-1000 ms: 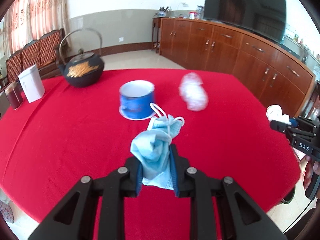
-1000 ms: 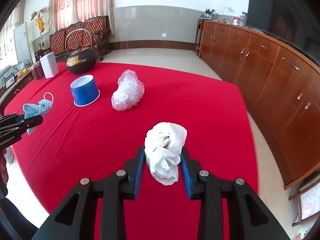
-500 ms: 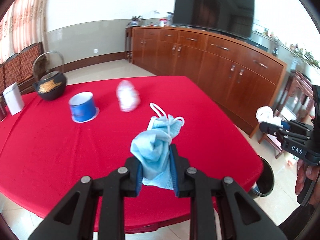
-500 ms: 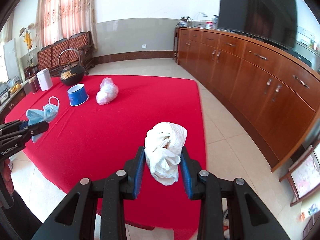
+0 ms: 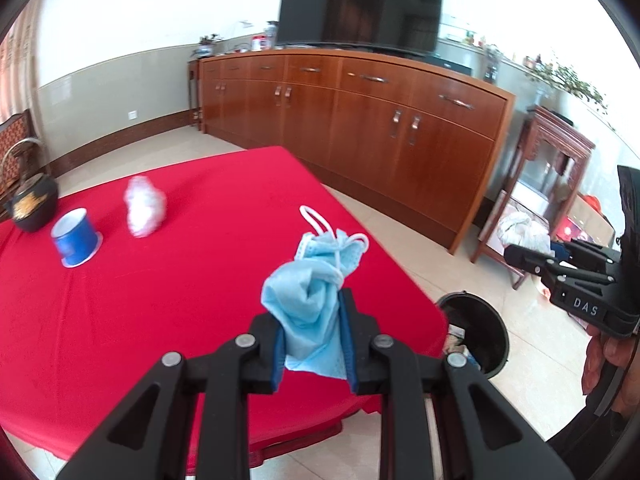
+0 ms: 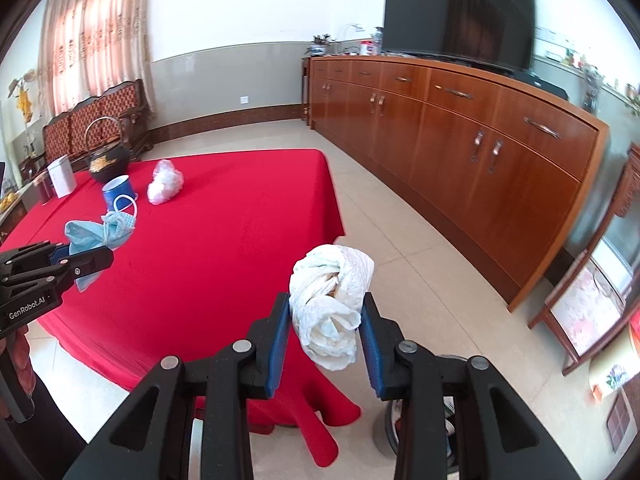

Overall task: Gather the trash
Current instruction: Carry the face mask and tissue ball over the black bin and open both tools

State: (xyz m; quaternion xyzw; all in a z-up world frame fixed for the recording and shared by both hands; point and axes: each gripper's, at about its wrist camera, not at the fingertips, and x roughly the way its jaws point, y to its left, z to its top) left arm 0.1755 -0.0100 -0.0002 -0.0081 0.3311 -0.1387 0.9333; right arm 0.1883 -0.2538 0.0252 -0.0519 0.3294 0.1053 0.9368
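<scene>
Both grippers now sit pulled back past the corner of the red-clothed table [image 5: 168,280]. The round black trash bin [image 5: 480,330] on the floor comes into view, and the right gripper [image 6: 326,334] hangs over open tile.

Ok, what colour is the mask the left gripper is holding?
Light blue with white ear loops; the mask in the left gripper shows best in the left wrist view.

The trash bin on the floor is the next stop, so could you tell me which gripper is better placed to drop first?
Probably the right. The right gripper, holding the white tissue wad, is past the table edge with the bin just below. The left gripper, with the blue mask, hangs over the tablecloth.
</scene>
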